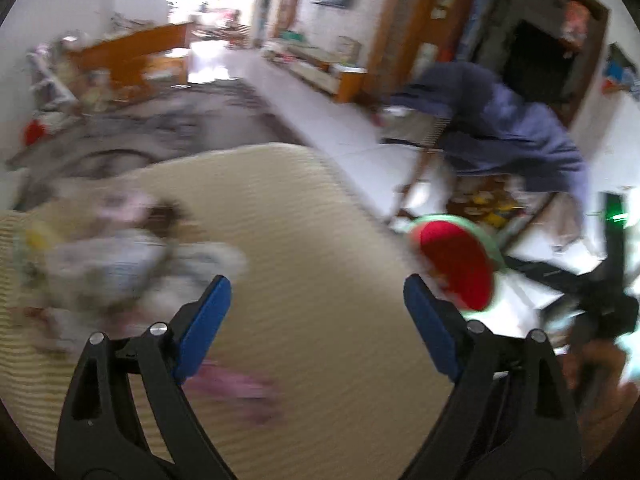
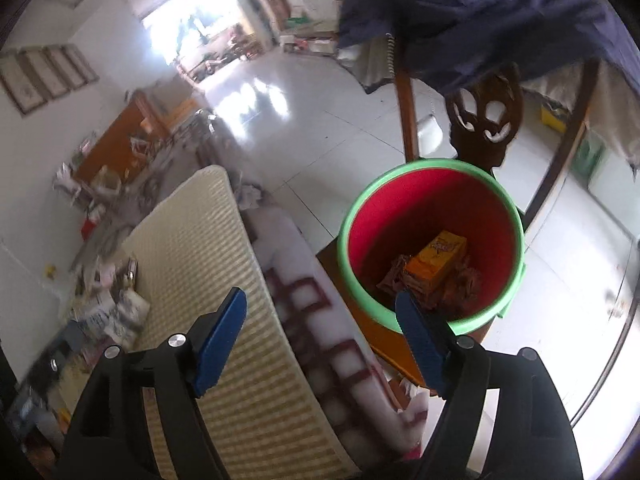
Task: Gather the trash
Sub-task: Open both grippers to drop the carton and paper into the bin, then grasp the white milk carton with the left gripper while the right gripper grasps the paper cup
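Observation:
A red bin with a green rim (image 2: 430, 216) stands on a wooden stool beside the bed; it holds an orange box (image 2: 438, 258) and brown wrappers. It also shows in the left wrist view (image 1: 460, 264), to the right. My right gripper (image 2: 322, 314) is open and empty, above the bed edge just left of the bin. My left gripper (image 1: 318, 300) is open and empty above the cream mat (image 1: 300, 280). A blurred pile of paper and wrapper trash (image 1: 120, 256) lies on the mat to its left; it also shows in the right wrist view (image 2: 108, 304). A pink scrap (image 1: 232, 392) lies near the left finger.
A dark wooden chair (image 2: 484, 120) draped with blue cloth (image 2: 480, 12) stands behind the bin. A white and red patterned blanket (image 2: 332, 344) edges the bed. White tiled floor (image 2: 320, 120) lies beyond, with cluttered wooden furniture (image 1: 132, 56) at the far wall.

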Demonstrator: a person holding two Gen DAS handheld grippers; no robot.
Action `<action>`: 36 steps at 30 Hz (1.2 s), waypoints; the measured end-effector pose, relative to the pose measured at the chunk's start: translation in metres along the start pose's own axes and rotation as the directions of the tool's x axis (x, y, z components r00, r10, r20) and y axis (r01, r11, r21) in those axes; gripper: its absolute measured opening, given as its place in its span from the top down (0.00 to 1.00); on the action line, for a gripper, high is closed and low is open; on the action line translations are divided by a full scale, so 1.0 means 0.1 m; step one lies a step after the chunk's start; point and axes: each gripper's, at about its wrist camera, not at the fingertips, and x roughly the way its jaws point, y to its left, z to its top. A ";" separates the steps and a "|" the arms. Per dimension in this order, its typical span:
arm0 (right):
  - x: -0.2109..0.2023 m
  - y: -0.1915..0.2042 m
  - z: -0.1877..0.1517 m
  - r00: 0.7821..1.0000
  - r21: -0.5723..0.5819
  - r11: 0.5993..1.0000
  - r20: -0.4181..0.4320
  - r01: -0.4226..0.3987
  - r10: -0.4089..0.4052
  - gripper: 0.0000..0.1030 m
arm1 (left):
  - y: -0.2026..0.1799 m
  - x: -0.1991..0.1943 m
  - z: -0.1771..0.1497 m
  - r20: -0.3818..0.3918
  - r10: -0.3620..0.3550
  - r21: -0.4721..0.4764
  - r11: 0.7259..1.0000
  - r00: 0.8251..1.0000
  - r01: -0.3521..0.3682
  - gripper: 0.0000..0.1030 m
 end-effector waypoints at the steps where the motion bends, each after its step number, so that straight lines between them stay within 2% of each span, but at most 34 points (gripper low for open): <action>1: 0.00 0.03 0.00 1.000 -0.010 1.000 0.007 0.005 -0.005 0.27 | 0.16 -0.02 0.02 0.002 0.041 -0.001 0.999 0.999 -0.041 0.17; 5: 0.03 0.05 -0.02 1.000 -0.005 1.000 -0.012 0.011 -0.011 0.27 | 0.85 -0.07 0.12 -0.031 0.199 -0.025 0.979 0.979 -0.200 0.17; 7: 0.03 0.04 -0.02 1.000 0.002 1.000 -0.014 0.006 -0.006 0.27 | 1.10 -0.07 0.14 -0.052 0.253 -0.034 0.966 0.966 -0.255 0.17; 9: 0.04 0.03 -0.02 1.000 0.014 1.000 -0.023 0.003 -0.003 0.27 | 1.27 -0.03 0.10 -0.089 0.278 -0.029 0.959 0.957 -0.281 0.17; 14: 0.05 0.06 -0.02 0.999 0.008 1.000 -0.029 0.014 -0.013 0.27 | 1.42 0.21 -0.03 -0.166 0.258 -0.021 0.964 0.952 -0.265 0.17; 16: 0.05 0.07 -0.03 0.999 0.004 1.000 -0.029 0.018 -0.018 0.27 | 1.46 0.29 -0.07 -0.190 0.246 -0.032 0.966 0.951 -0.256 0.20; 17: 0.05 0.07 -0.04 0.999 0.003 1.000 -0.029 0.020 -0.020 0.27 | 1.48 0.33 -0.09 -0.202 0.235 -0.049 0.967 0.951 -0.249 0.38; 18: 0.05 0.07 -0.04 0.999 0.004 1.000 -0.030 0.021 -0.020 0.27 | 1.50 0.35 -0.10 -0.211 0.226 -0.066 0.967 0.951 -0.245 0.49; 20: 0.05 0.06 -0.04 0.999 0.005 1.000 -0.030 0.020 -0.020 0.27 | 1.50 0.32 -0.13 -0.206 0.189 -0.110 0.970 0.960 -0.214 0.56; 25: 0.08 0.11 -0.05 0.998 -0.012 0.999 -0.043 0.041 -0.042 0.27 | 1.45 0.11 -0.27 -0.161 0.170 -0.188 0.962 0.972 -0.200 0.58; 29: 0.11 0.16 -0.06 0.996 -0.048 0.997 -0.050 0.067 -0.070 0.27 | 1.45 -0.12 -0.51 -0.130 0.162 -0.279 0.941 0.978 -0.193 0.58; 32: 0.17 0.23 -0.07 0.994 -0.060 0.995 -0.075 0.076 -0.081 0.27 | 1.41 -0.29 -0.74 -0.124 0.167 -0.311 0.930 0.978 -0.198 0.58; 34: 0.26 0.34 -0.08 0.994 -0.056 0.998 -0.101 0.036 -0.042 0.27 | 1.34 -0.35 -0.91 -0.135 0.163 -0.305 0.932 0.977 -0.197 0.59; 36: 0.40 0.58 -0.12 0.988 -0.053 0.998 -0.149 -0.046 0.038 0.27 | 1.28 -0.38 -1.03 -0.144 0.170 -0.291 0.934 0.975 -0.206 0.59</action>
